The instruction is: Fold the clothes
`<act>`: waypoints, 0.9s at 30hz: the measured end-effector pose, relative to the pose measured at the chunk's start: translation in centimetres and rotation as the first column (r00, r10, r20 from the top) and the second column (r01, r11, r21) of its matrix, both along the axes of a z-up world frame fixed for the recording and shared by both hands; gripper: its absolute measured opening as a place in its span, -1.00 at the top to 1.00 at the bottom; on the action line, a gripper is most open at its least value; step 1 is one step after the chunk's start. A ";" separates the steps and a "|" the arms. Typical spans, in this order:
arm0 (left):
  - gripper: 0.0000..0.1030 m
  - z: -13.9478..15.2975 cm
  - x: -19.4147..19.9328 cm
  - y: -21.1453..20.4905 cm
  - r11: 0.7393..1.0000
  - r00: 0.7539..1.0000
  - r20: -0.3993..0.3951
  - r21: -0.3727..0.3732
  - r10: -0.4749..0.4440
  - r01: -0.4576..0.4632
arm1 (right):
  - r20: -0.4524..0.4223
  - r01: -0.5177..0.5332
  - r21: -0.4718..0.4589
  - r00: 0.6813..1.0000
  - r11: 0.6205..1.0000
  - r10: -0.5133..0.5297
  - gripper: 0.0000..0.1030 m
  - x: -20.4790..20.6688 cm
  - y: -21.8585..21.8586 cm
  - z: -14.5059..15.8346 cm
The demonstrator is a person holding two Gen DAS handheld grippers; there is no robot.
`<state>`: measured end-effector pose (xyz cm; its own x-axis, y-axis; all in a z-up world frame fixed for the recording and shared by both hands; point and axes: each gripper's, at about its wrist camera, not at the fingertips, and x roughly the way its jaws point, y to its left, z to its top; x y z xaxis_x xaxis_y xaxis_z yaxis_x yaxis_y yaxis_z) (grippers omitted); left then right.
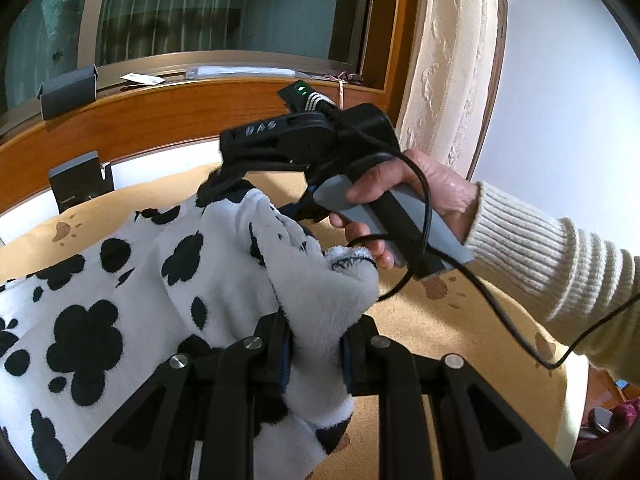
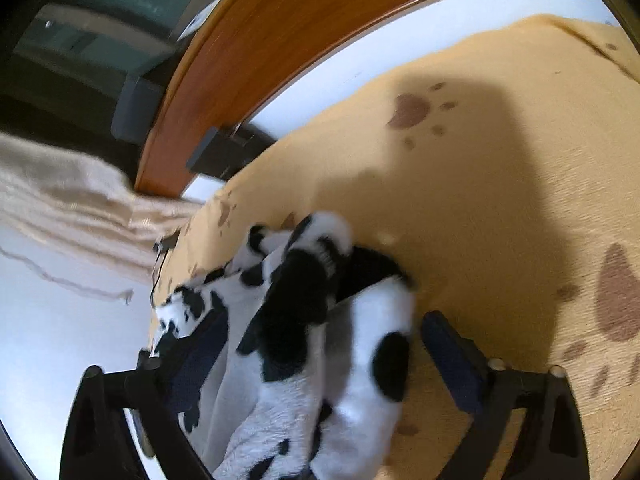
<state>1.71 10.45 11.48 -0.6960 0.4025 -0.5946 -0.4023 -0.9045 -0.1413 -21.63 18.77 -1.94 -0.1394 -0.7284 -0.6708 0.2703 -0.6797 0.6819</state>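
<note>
A white fleece garment with black spots (image 1: pixel 132 288) lies bunched on a yellow cover with brown paw prints (image 1: pixel 440 332). In the left wrist view my left gripper (image 1: pixel 316 344) is shut on a thick fold of the fleece near its right end. A hand in a cream ribbed sleeve (image 1: pixel 540 264) holds my right gripper (image 1: pixel 216 190), whose tips rest at the garment's far edge. In the right wrist view the right gripper (image 2: pixel 326 348) stands open. The garment (image 2: pixel 360 360) is heaped between its wide-apart fingers (image 2: pixel 452 352), with a gap on the right side.
A wooden ledge (image 1: pixel 160 120) runs along the far side under a window (image 1: pixel 208 12). Two dark boxes (image 1: pixel 80 186) stand near it. A cream curtain (image 1: pixel 448 80) hangs at the right. A black cable (image 1: pixel 500 312) trails from the right gripper across the cover.
</note>
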 end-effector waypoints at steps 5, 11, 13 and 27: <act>0.58 0.0 0.1 -0.2 1.000 1.000 0.005 0.015 0.002 -0.002 | 0.006 -0.015 0.027 1.000 1.000 0.015 0.16 0.6 -0.3 -0.8; 0.58 0.6 0.7 -0.7 0.999 1.000 -0.011 0.039 0.015 -0.015 | -0.035 -0.023 -0.013 0.999 1.000 0.022 0.48 1.2 -1.0 1.0; 0.58 1.4 1.2 -1.4 0.998 0.999 -0.034 0.059 0.032 -0.030 | -0.063 -0.025 -0.026 0.998 0.999 0.023 0.50 1.5 -1.6 2.3; 0.58 6.5 8.9 -11.3 0.942 0.947 -0.158 0.237 0.279 -0.238 | -0.260 -0.164 -0.064 0.955 0.984 0.142 0.51 6.0 -12.7 12.5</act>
